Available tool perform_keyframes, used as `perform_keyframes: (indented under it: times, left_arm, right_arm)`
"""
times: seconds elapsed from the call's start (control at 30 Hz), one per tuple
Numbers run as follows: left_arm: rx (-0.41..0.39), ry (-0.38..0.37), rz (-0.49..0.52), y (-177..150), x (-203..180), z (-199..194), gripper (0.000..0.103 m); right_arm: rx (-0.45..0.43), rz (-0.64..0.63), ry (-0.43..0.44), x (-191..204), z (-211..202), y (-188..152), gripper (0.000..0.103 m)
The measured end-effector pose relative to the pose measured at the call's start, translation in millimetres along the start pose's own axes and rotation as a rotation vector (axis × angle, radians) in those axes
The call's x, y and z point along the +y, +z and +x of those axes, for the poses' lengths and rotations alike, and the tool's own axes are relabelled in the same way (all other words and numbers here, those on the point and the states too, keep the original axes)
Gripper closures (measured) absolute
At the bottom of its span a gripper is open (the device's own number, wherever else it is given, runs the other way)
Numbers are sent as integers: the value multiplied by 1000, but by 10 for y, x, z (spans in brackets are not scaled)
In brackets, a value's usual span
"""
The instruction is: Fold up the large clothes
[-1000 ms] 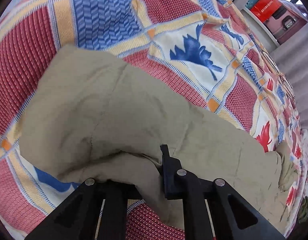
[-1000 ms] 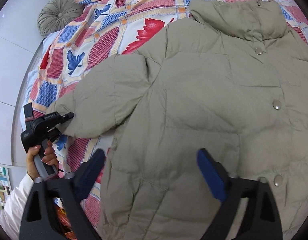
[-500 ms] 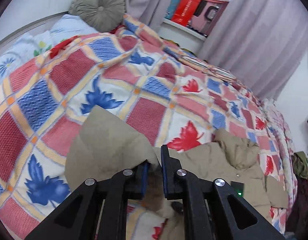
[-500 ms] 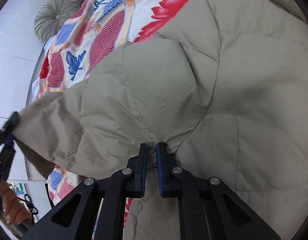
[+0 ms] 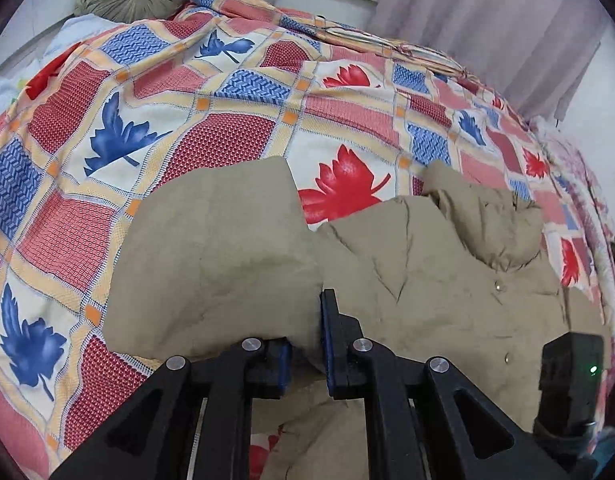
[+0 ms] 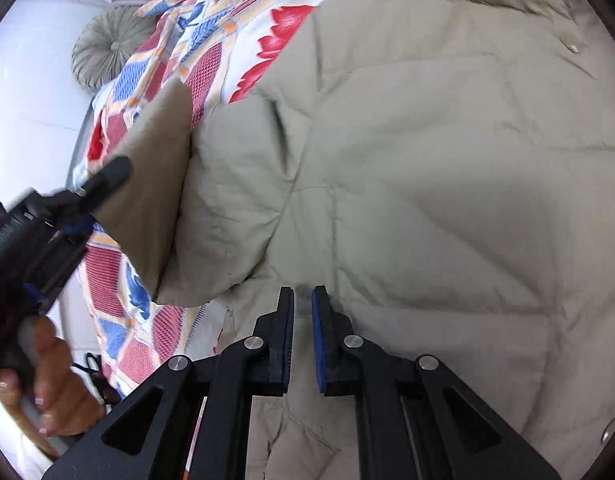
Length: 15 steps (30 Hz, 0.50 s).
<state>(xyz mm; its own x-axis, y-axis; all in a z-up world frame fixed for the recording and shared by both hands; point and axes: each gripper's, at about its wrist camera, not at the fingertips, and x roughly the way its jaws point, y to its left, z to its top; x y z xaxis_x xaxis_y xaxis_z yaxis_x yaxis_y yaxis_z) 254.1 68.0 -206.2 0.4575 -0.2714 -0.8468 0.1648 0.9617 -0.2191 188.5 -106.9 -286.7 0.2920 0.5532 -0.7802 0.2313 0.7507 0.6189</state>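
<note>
Jacket [image 5: 447,292], sleeve [image 5: 211,248] lifted (left gripper [image 5: 305,336])

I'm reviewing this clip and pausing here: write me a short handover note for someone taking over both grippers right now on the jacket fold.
Left gripper: shut on the end of the jacket's sleeve, held up above the bedspread.
Right gripper: jaws have just been closing and now pinch the jacket fabric near where the sleeve joins the body.
The jacket lies front up, snaps showing, collar toward the far side of the bed.
Done: sleeve lifted, body pinned.
Left: lay the sleeve across the front, likely repeat with the other sleeve, then fold the body.
</note>
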Motion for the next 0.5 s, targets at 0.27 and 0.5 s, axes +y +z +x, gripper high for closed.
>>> perform_keyframes:
  times: [0.27,0.5]
  left_arm:
    - [-43,31,-90,-233,270,-336,12]
    - [-16,67,-207,-408,856,-413,12]
  right_arm:
    - [-49,-21,44,32,-265,91,37]
    - [-70,-109,10,378,-279,158,36]
